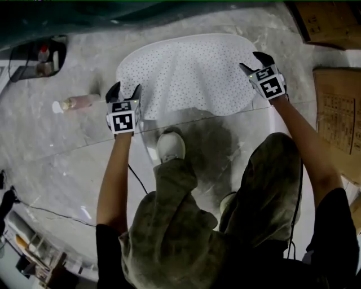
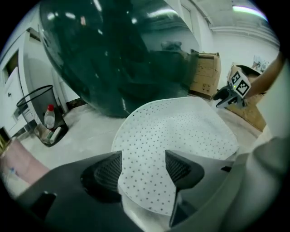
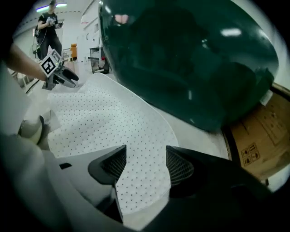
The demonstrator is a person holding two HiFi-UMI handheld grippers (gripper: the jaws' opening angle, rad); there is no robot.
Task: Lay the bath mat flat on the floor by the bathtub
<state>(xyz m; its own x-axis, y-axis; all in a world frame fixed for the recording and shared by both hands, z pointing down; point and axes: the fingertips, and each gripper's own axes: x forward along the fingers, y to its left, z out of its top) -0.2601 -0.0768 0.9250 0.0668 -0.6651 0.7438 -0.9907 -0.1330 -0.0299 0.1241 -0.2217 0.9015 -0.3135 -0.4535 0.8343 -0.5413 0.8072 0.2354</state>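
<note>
The left tool [image 2: 144, 168] stands with its jaws wide apart. The near edge of the bath mat [image 1: 192, 73] lies between them, unpinched, and the right tool [image 3: 146, 165] is the same at the other near corner. The white, dotted mat spreads over the concrete floor [image 1: 67, 152] just beside the dark green bathtub [image 2: 122, 59], with a soft ridge [image 1: 172, 70] through its middle. The step in hand looks like the letting-go — the laying is nearly done. The next move calls for drawing both tools back clear of the edge, then pressing that ridge flat.

Floor [image 1: 62, 169]: grey concrete, stained and scuffed
Walls [image 2: 240, 47]: white
Light [image 2: 248, 9]: ceiling tube, lit
Clutter: cardboard boxes [image 1: 338, 107]; black wire bin [image 2: 35, 103] by the wall
</note>
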